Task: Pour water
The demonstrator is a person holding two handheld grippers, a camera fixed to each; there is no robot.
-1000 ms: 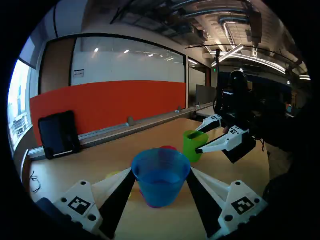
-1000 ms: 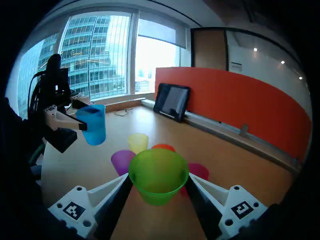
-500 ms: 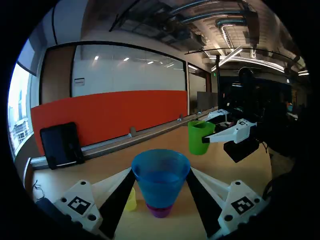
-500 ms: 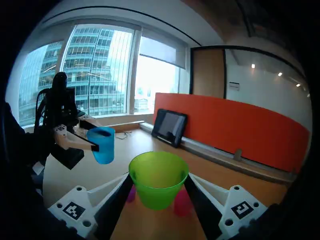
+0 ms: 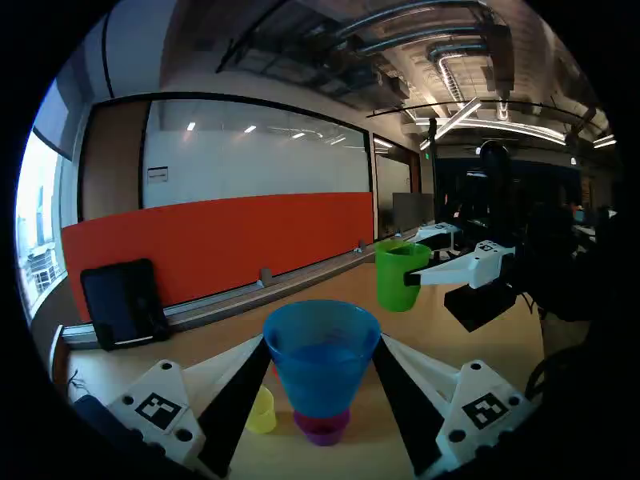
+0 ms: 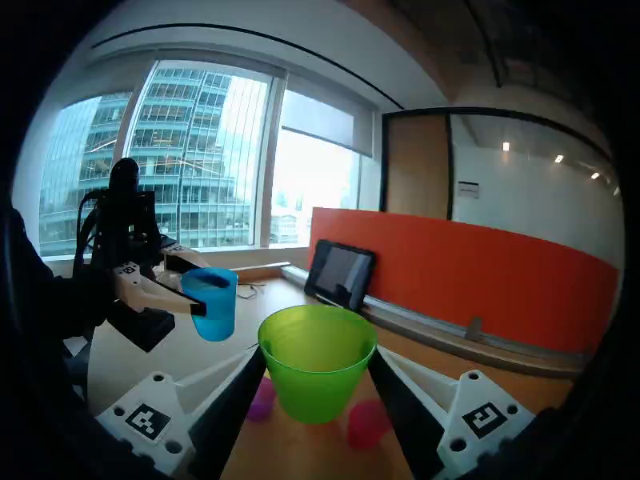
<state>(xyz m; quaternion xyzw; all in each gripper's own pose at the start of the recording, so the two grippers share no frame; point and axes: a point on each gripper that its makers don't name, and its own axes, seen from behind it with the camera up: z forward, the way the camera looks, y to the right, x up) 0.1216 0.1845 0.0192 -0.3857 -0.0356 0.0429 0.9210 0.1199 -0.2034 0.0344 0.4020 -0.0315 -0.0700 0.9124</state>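
Rims of blue cup (image 5: 322,360) and green cup (image 6: 317,368) well apart

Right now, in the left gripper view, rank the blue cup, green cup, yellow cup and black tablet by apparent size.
1. blue cup, nearest the camera, so its true size is unsure
2. black tablet
3. green cup, close to the tablet in apparent size
4. yellow cup

Left gripper view: blue cup (image 5: 322,360) covers top of purple cup (image 5: 322,426); yellow cup (image 5: 262,410) partly behind left gripper (image 5: 322,342) finger. Right gripper view: green cup (image 6: 317,362) hides part of pink cup (image 6: 366,422); right gripper (image 6: 317,352) fingers cut off at bottom edge. Wall sign (image 5: 158,153) too small to read.
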